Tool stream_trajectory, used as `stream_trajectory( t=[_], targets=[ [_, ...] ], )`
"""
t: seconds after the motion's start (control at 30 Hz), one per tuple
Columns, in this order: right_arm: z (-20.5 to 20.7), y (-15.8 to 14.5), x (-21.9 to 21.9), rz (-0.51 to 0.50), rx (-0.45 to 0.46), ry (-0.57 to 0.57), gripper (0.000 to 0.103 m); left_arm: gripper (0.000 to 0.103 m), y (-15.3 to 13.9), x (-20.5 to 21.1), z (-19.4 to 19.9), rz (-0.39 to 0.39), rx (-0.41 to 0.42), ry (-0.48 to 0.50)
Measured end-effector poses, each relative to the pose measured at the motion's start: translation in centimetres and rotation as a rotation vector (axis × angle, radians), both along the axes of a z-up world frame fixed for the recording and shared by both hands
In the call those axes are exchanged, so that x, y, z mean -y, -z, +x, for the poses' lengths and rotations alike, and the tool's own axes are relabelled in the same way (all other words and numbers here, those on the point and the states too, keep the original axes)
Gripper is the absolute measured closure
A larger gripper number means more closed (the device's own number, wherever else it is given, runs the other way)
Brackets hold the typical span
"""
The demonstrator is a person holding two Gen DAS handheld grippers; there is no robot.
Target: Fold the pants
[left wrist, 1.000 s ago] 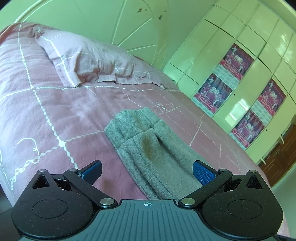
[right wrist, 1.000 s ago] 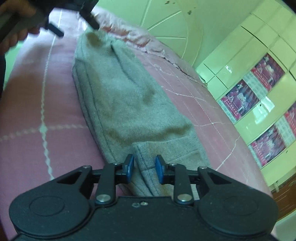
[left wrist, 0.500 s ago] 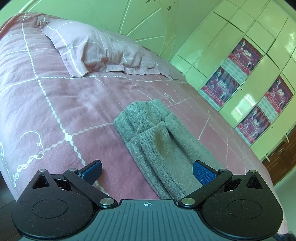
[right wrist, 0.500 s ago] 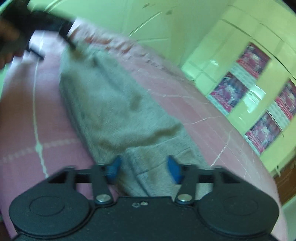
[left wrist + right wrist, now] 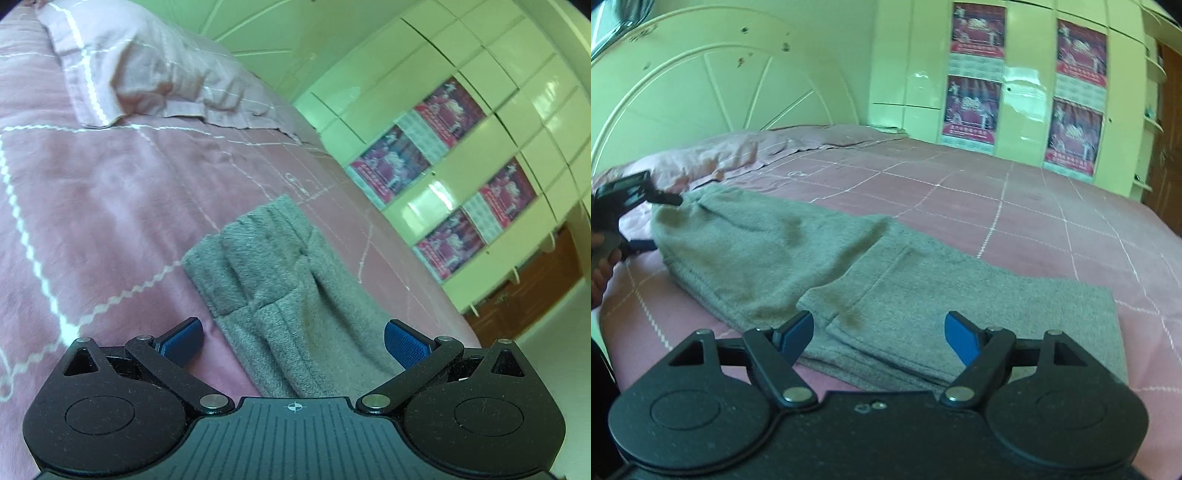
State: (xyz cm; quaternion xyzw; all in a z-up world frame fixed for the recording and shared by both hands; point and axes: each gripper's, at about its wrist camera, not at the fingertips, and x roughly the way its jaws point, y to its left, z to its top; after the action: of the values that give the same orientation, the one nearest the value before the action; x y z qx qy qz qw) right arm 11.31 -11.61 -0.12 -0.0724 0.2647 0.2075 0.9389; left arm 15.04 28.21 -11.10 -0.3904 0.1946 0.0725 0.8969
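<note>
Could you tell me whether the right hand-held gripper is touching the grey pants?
Cannot tell: the right wrist view shows the right hand-held gripper open above the pants.

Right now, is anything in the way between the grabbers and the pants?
Nothing visible. The left gripper is open right over the pants on the bed. The right gripper is open over them too, with only gray cloth between its fingers.

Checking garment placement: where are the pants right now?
The pants lie flat on the bed, waistband toward the pillow, between both open grippers.
</note>
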Motion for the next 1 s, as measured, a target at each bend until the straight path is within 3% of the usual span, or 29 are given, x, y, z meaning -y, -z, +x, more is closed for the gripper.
stream_trajectory(
  t=[0.2,0.23,0.27,0.33,0.4,0.57,0.6,0.63,0.7,0.87,1.0],
  targets=[
    [2.1,0.8,-1.2,0.035,-0.042,0.026,0.037,0.001,1.2,-1.8,1.5,-0.039,0.097,0.054],
    [2.1,0.8,-1.8,0.026,-0.036,0.014,0.037,0.029,1.3,-1.9,1.8,-0.029,0.087,0.050],
    [2.2,1.0,-2.2,0.019,-0.032,0.000,0.036,0.072,1.6,-2.3,2.3,-0.030,0.034,0.035],
    [2.0,1.8,-3.6,-0.025,-0.041,-0.057,0.034,0.072,2.4,-3.1,2.2,-0.100,0.060,0.035],
    [1.9,4.1,-5.6,-0.213,-0.061,-0.107,0.033,0.072,1.7,-2.6,2.0,-0.068,0.101,0.043],
    [1.1,4.0,-6.2,-0.252,0.004,-0.092,0.034,0.072,-2.2,-0.7,1.6,0.025,0.237,0.085],
    [0.7,3.1,-5.4,-0.199,0.018,-0.091,0.038,0.072,-3.6,0.0,1.6,0.069,0.248,0.106],
    [-0.3,1.7,-3.5,-0.093,0.070,-0.071,0.035,0.072,-5.1,0.8,1.6,0.118,0.258,0.136],
    [-1.6,-0.3,0.5,0.054,0.138,0.019,0.010,0.072,-7.8,2.9,1.8,0.187,0.289,0.195],
    [-1.5,-1.4,12.4,0.350,0.064,0.290,0.011,0.072,-13.7,12.5,3.9,0.363,0.349,0.409],
    [-2.4,-0.6,21.2,0.617,0.018,0.540,0.013,0.072,-15.4,23.2,6.4,0.442,0.371,0.611]
  ],
)
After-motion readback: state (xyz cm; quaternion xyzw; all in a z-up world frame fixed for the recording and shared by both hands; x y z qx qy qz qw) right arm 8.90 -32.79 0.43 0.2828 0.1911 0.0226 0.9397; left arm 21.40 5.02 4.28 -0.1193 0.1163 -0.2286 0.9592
